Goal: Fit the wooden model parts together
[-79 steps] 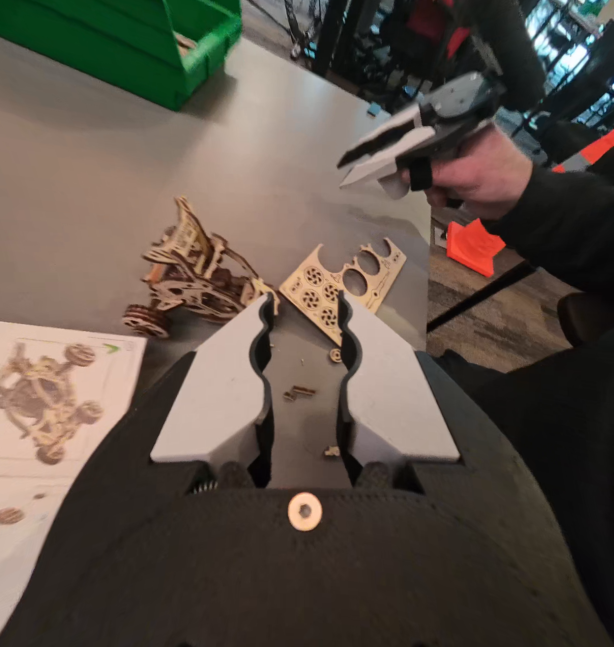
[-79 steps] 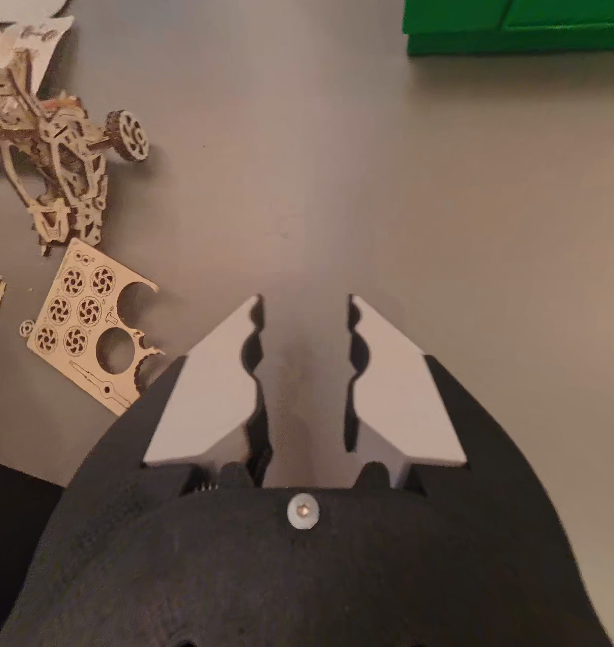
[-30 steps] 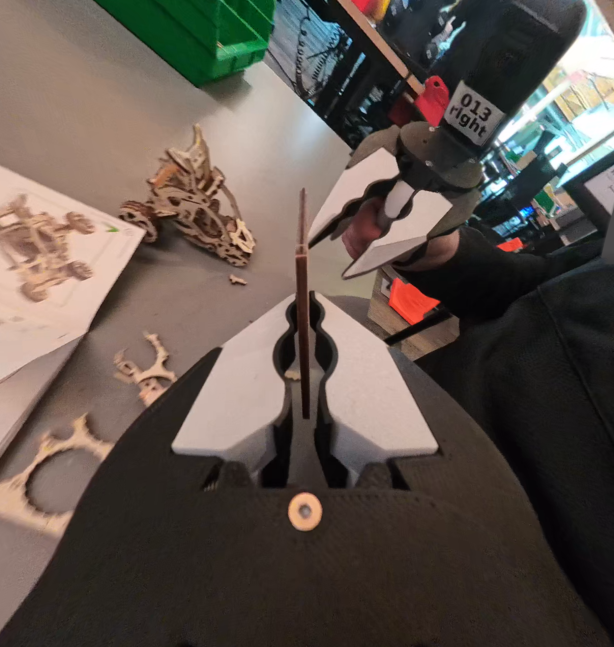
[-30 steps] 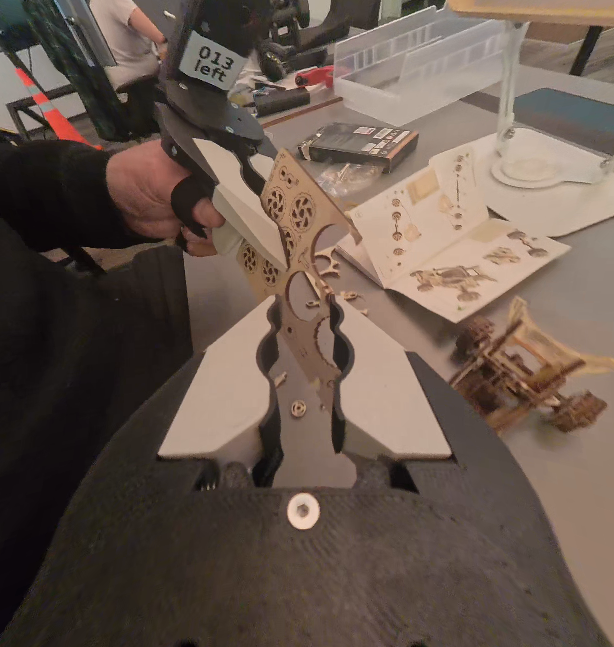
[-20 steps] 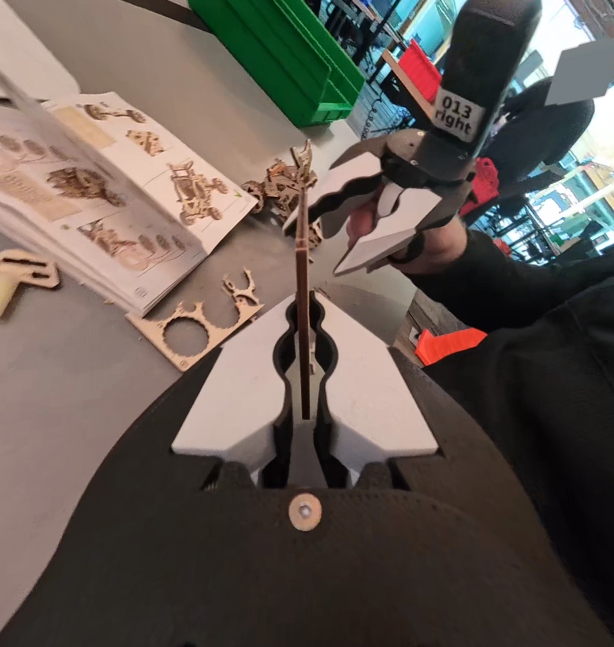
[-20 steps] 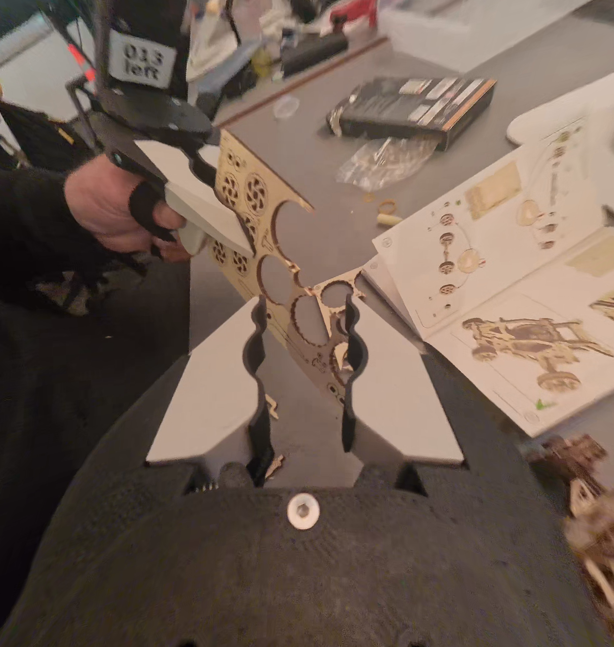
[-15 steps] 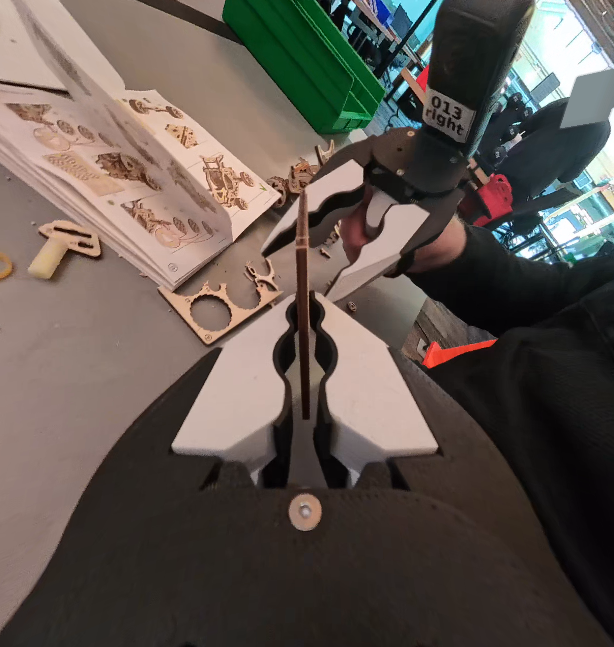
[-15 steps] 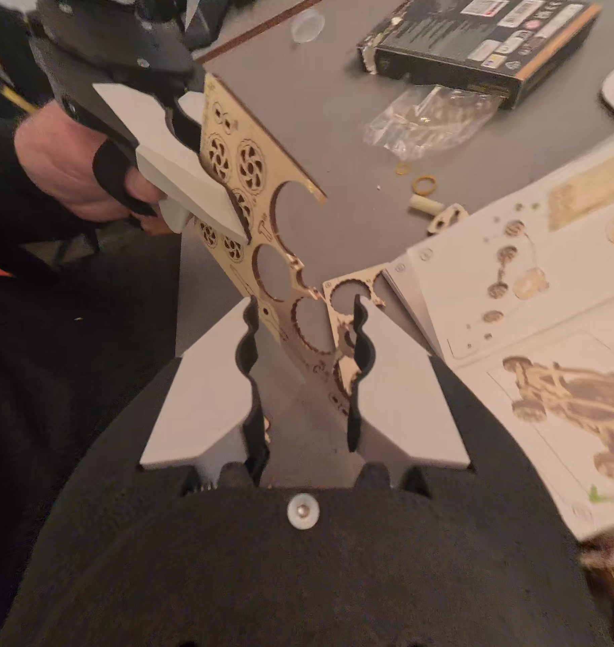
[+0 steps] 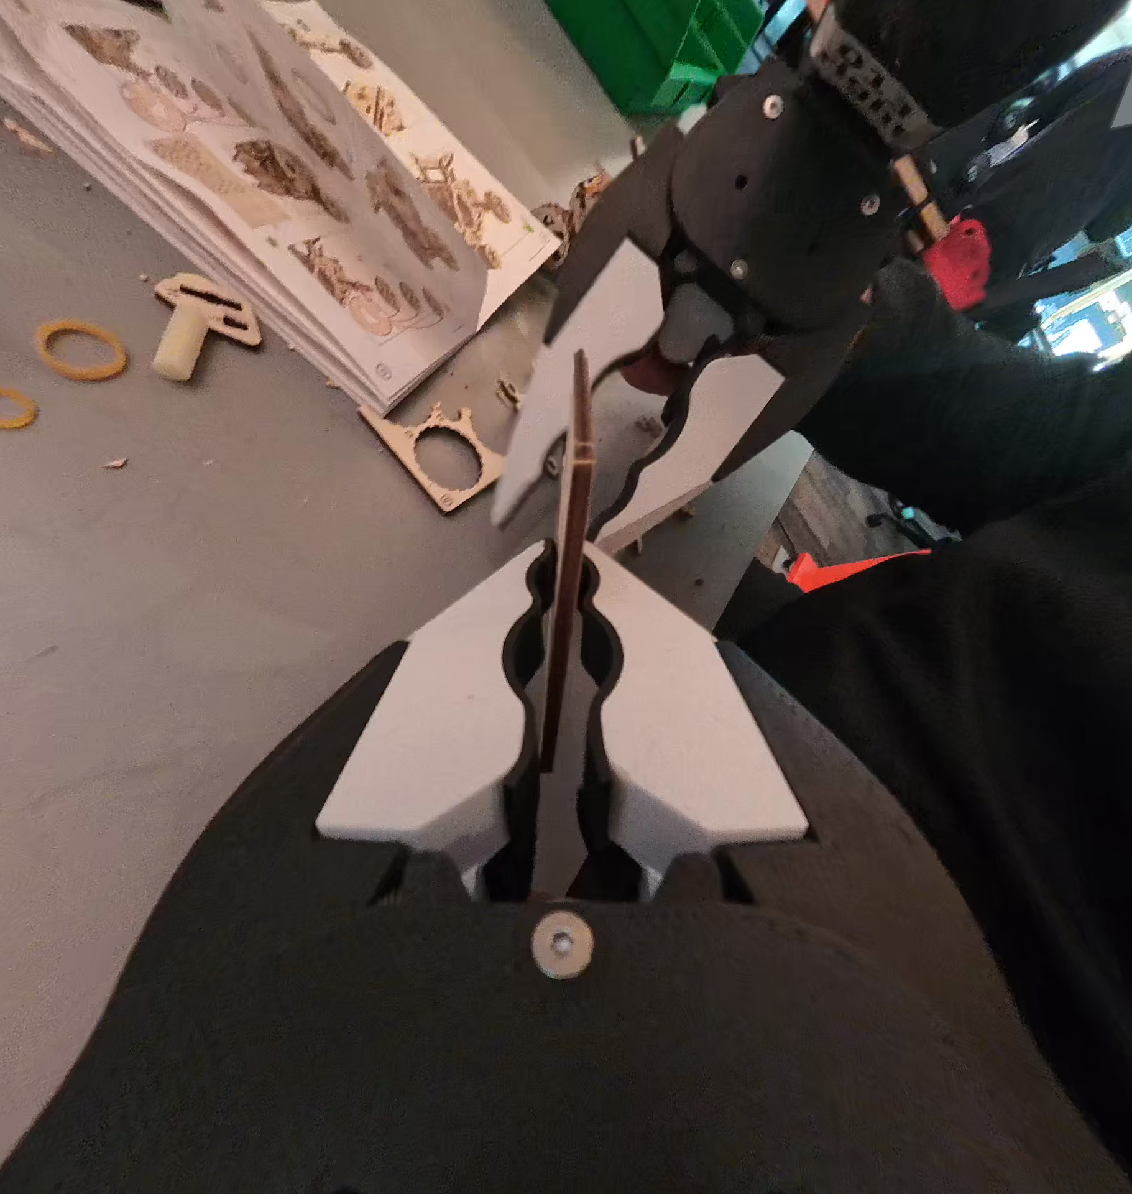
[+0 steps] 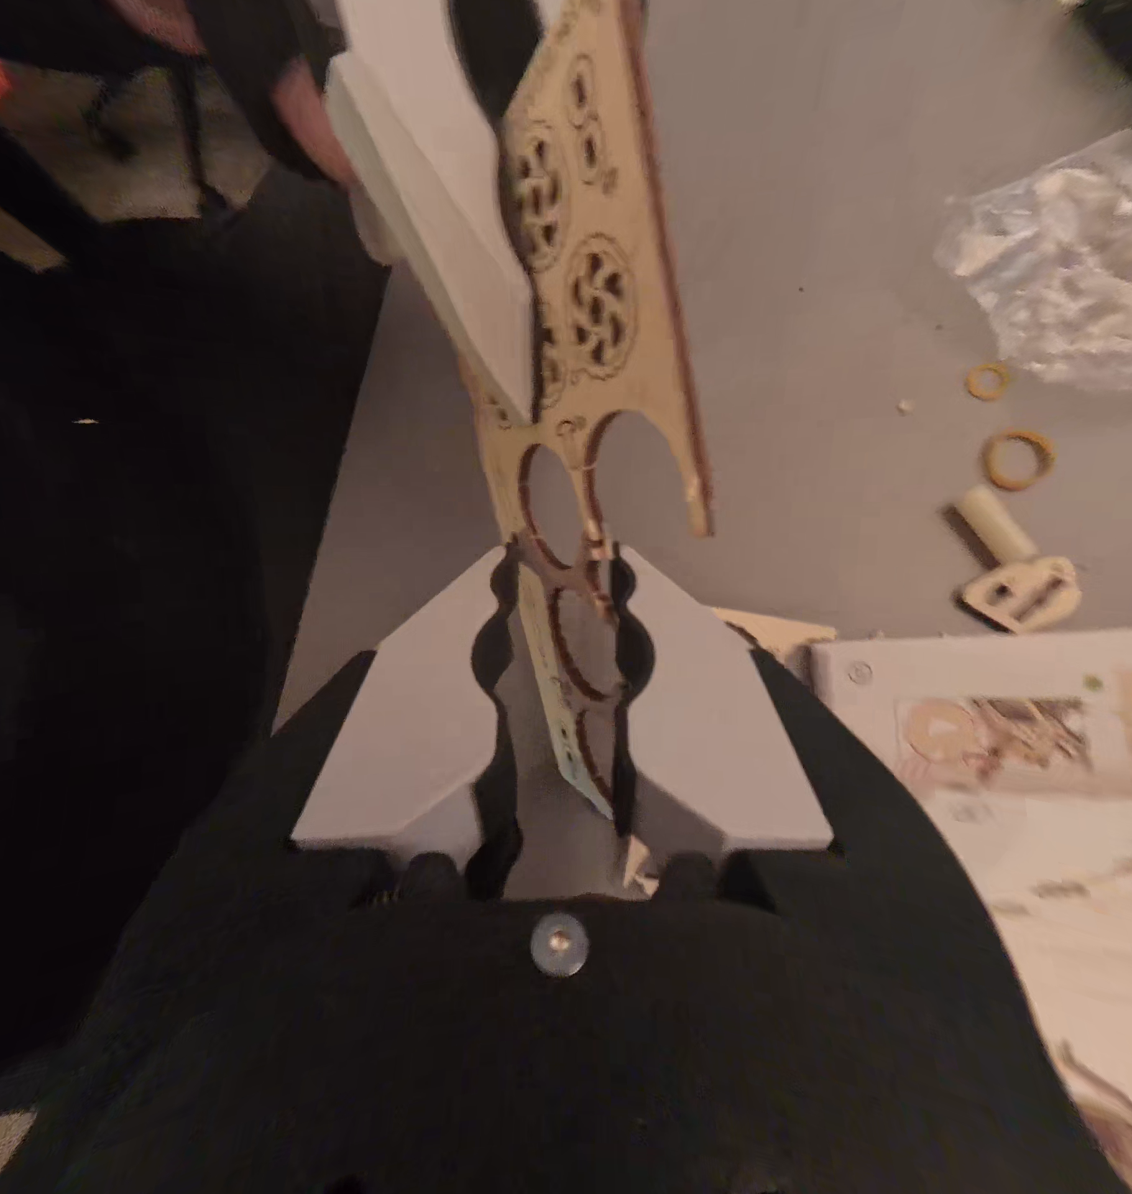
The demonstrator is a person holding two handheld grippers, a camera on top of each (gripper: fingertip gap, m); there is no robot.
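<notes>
A thin wooden parts sheet (image 10: 589,303) with round cut-outs and wheel patterns is held up above the grey table. My left gripper (image 9: 566,552) is shut on it; in the left wrist view the sheet (image 9: 573,517) shows edge-on between the fingers. In the right wrist view the left gripper's white finger (image 10: 434,226) clamps the sheet's upper part. My right gripper (image 10: 563,552) is open, with the sheet's lower end lying slanted between its fingers, against the right one. It also shows in the left wrist view (image 9: 550,526), straddling the sheet's far end.
An open instruction booklet (image 9: 330,194) lies on the table (image 9: 162,614), with a cut-out wooden frame piece (image 9: 447,459) beside it. Yellow rubber rings (image 9: 82,349), a wooden key with a white peg (image 10: 1015,581) and a plastic bag (image 10: 1067,271) lie nearby. Green bins (image 9: 653,45) stand at the back. There is about 4 centimetres between the tips of the two grippers.
The left gripper picked the sheet up from the table and raised it. The right gripper came in over the sheet's free end, and its fingers have narrowed around it.
</notes>
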